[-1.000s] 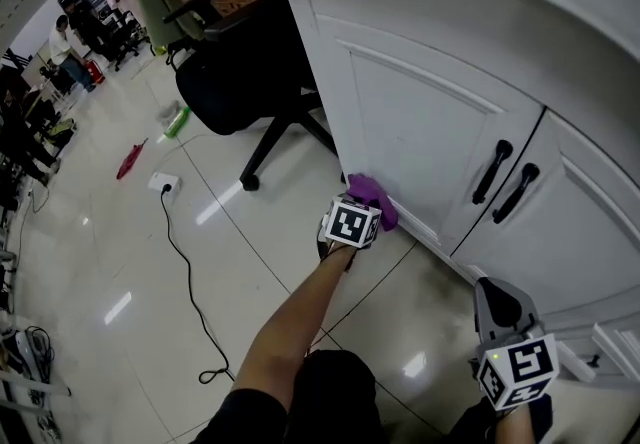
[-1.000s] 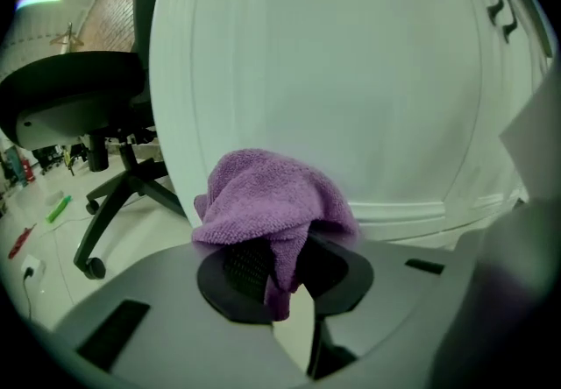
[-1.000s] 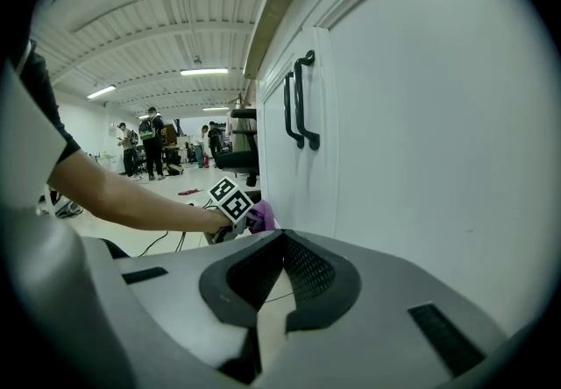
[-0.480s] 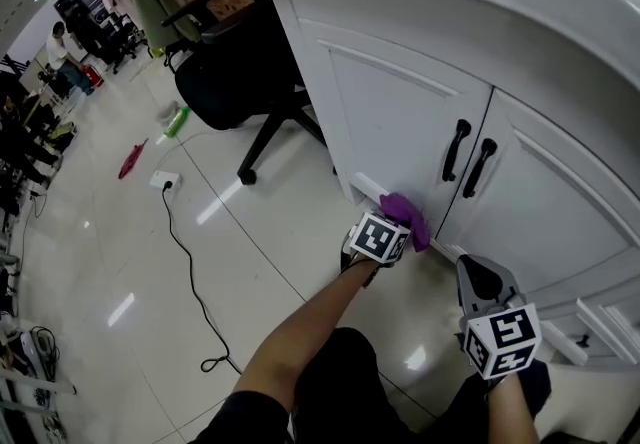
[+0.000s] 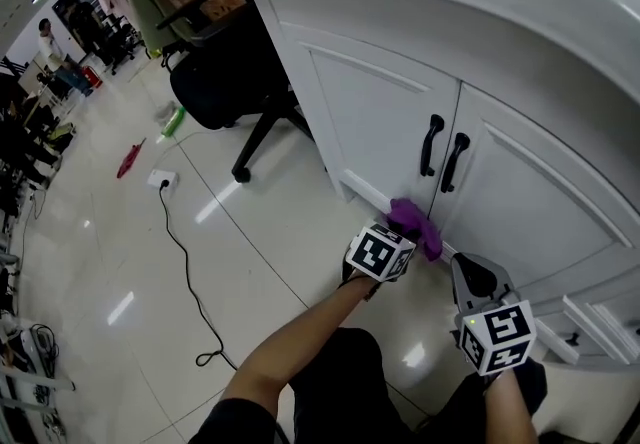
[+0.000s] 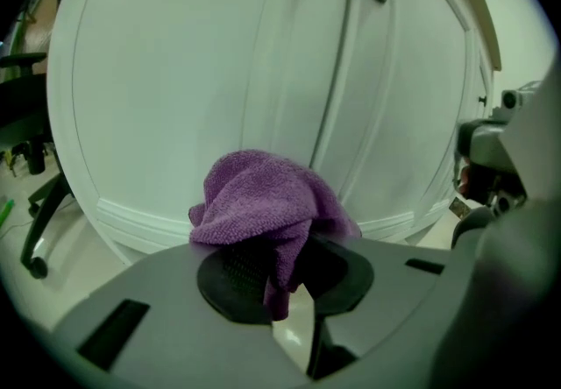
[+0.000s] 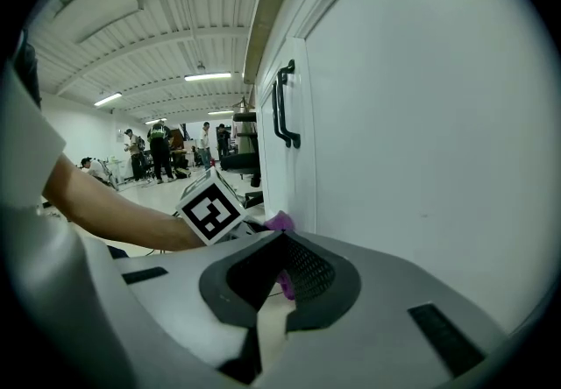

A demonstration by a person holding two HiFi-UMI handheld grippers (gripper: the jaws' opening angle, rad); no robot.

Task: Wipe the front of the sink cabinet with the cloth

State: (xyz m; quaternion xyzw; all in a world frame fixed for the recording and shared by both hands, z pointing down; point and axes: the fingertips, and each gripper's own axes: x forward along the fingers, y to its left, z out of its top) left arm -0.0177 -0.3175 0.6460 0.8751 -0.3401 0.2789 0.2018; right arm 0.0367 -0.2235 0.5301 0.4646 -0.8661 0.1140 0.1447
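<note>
Open lab hall: strip-lit ribbed ceiling [image 7: 175,38], glossy tiled floor [image 5: 110,262], office chair [image 5: 215,84], white sink cabinet [image 5: 372,124].

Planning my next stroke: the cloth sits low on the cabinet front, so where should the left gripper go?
Probably sweep right along the bottom rail: the left gripper clamps the cloth at the door seam below the handles, and the right door lies just beyond.

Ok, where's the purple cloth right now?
In the head view the purple cloth sits right of centre, held in the left tongs low against the cabinet front, just below the two black handles.
</note>
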